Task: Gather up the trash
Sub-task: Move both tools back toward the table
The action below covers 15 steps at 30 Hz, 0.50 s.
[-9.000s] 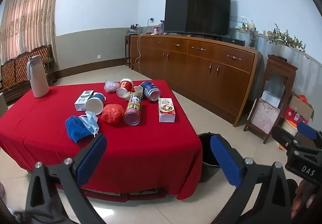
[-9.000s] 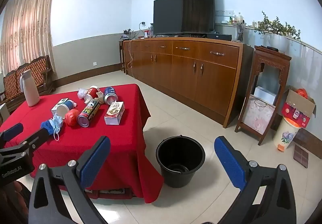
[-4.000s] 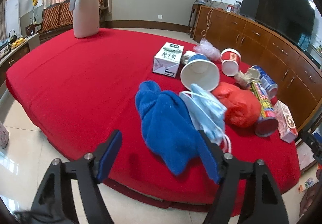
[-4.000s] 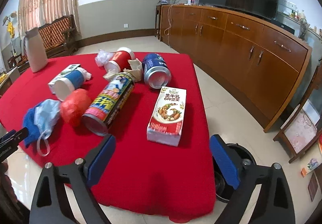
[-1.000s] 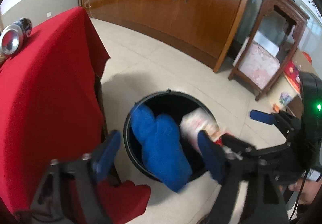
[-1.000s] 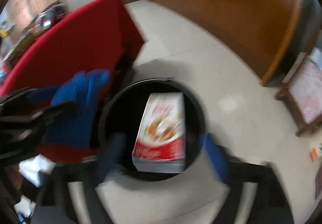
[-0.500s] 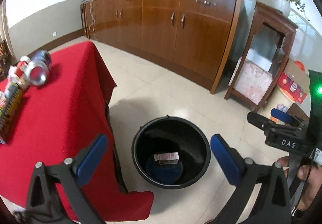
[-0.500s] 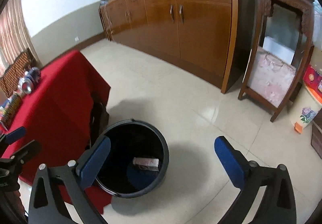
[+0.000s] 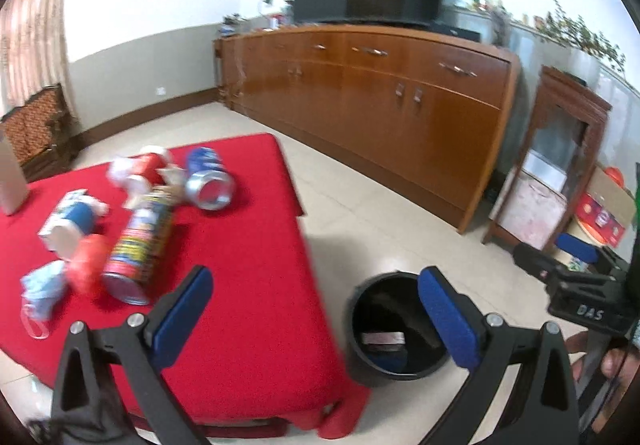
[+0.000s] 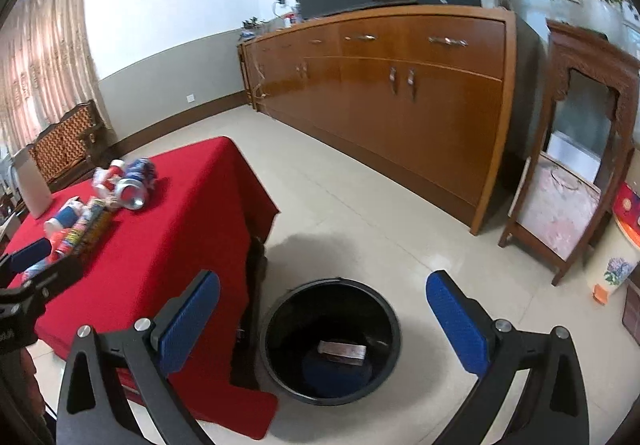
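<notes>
Both my left hand-held gripper (image 9: pixel 314 315) and right hand-held gripper (image 10: pixel 322 323) gape empty; I should reach over the worktop (image 9: pixel 248 245) for the spray can (image 9: pixel 140 245), gripping mid-body; the bucket (image 10: pixel 280 329) waits below.

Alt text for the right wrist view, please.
The open, empty right gripper hangs above a black bucket on the tiled floor, a box and blue cloth inside it. At left, a red-clothed table holds cans and other trash.
</notes>
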Each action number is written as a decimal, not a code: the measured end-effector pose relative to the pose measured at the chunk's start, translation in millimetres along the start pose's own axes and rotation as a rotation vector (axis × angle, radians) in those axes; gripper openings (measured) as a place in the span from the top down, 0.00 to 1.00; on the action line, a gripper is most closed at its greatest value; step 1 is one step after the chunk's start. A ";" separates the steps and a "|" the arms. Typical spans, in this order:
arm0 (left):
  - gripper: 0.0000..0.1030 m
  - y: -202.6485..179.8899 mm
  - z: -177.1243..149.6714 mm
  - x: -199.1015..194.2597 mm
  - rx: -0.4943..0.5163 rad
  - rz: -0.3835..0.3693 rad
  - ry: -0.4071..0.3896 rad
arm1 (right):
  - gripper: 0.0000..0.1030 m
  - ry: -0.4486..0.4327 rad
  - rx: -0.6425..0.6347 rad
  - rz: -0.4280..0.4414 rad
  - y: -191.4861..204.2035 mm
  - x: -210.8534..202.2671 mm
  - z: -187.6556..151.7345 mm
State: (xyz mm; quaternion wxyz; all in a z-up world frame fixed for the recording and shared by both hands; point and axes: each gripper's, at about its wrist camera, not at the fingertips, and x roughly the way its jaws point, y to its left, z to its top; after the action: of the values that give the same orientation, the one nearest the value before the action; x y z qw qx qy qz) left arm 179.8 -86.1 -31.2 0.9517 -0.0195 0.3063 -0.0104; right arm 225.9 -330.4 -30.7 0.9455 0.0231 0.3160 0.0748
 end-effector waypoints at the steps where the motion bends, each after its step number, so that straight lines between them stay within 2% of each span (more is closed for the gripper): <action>1: 0.00 8.8 0.6 -3.9 -0.004 0.017 -0.005 | 0.00 -0.004 -0.007 0.004 9.4 -2.1 0.0; 6: 0.00 43.7 -4.3 -24.3 -0.031 0.081 -0.027 | 0.00 -0.019 -0.036 0.049 60.7 -6.7 2.0; 11: 0.00 80.4 -7.8 -45.0 -0.080 0.100 -0.065 | 0.00 -0.002 -0.095 0.090 112.5 -6.7 -1.0; 15: 0.00 106.0 -12.6 -54.1 -0.117 0.117 -0.077 | 0.00 0.002 -0.112 0.125 139.2 -9.5 -2.6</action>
State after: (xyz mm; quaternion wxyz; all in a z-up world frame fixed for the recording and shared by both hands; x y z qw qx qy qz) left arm 129.4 21.1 -14.6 0.9590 -0.0573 0.2701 0.0640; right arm 199.1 -194.4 -14.5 0.9385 -0.0100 0.3104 0.1512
